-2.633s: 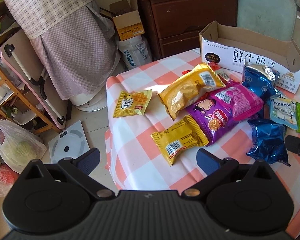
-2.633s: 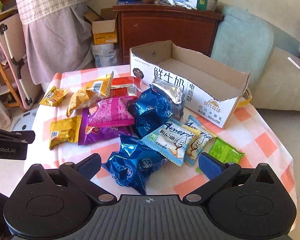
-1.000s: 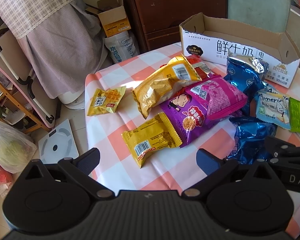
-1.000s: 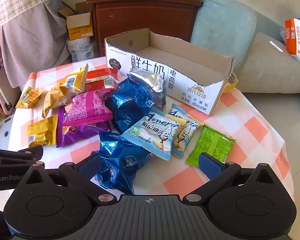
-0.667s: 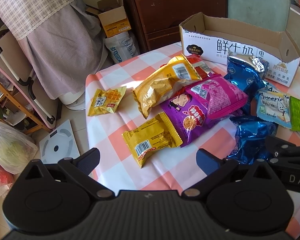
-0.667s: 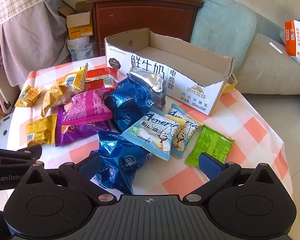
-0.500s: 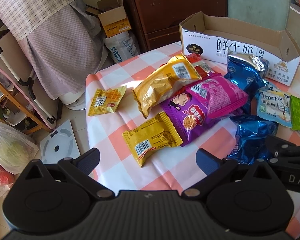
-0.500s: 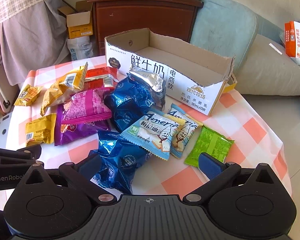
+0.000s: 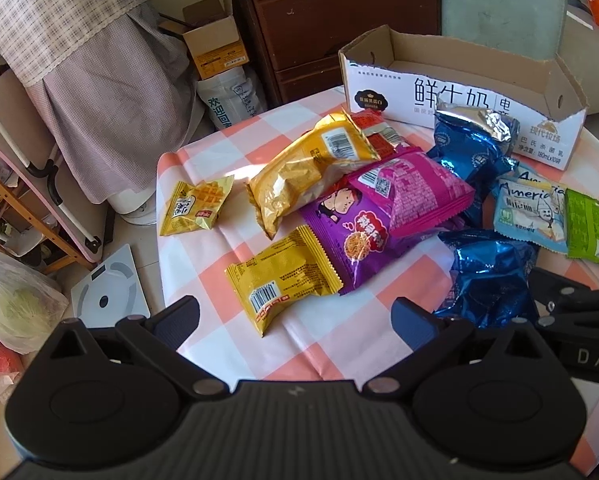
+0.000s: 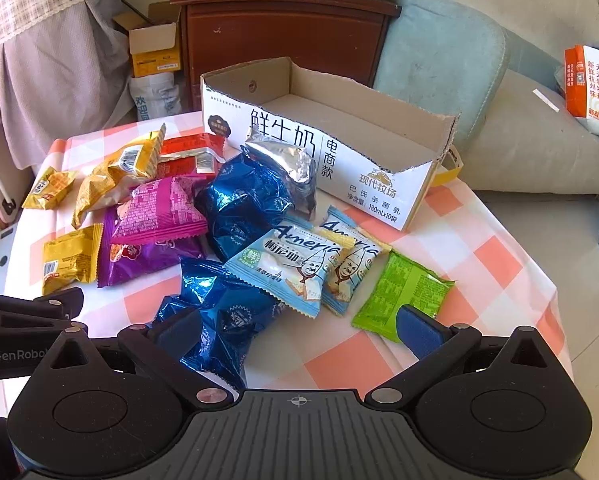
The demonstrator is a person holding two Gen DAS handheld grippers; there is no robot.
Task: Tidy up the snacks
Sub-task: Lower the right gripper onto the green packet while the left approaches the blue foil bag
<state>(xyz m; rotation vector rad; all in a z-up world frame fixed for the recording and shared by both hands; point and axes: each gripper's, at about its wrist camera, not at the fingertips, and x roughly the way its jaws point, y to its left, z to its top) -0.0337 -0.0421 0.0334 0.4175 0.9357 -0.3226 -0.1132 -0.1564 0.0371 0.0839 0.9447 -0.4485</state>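
Both grippers hover released above the near edge of the desk (image 10: 479, 240): the left gripper (image 9: 295, 314) before a yellow packet (image 9: 283, 276), the right gripper (image 10: 297, 326) over a blue foil bag (image 10: 223, 312). The snacks lie scattered before the empty cardboard box (image 10: 339, 152).

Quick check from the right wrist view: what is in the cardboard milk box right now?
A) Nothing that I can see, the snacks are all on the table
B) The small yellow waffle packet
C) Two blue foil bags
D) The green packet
A: the cardboard milk box shows only bare cardboard inside, while the blue foil bags, the green packet and the small yellow waffle packet lie on the checked tablecloth.
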